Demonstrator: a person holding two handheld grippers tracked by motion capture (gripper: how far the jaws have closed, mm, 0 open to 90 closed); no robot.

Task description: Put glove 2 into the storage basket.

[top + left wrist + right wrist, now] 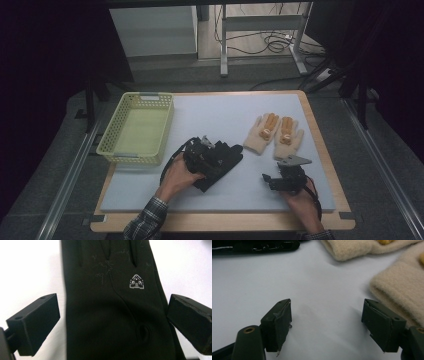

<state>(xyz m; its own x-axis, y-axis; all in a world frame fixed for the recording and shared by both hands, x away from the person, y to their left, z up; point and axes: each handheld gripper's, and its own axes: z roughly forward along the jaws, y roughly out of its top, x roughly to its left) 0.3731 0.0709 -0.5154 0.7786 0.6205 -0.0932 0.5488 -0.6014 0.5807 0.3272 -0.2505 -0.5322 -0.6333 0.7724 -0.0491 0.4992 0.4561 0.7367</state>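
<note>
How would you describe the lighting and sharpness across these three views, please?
High view: dim, with dark surroundings, the white mat moderately lit. Left gripper view: the mat is blown out to white, while the black glove stays sharp with lint and logo visible. Right gripper view: the beige gloves are soft, and the jaws cast faint shadows.

Place: a lab or recording workspace, dimly lit.
Table: a wooden table (320, 131) topped with a white foam mat (220, 117), set up as a staged work surface.
Floor: grey carpet (60, 165) with metal rails (67, 182) running beside the table.
Background: a metal frame stand (262, 30) and loose cables (272, 42) on the floor.
</note>
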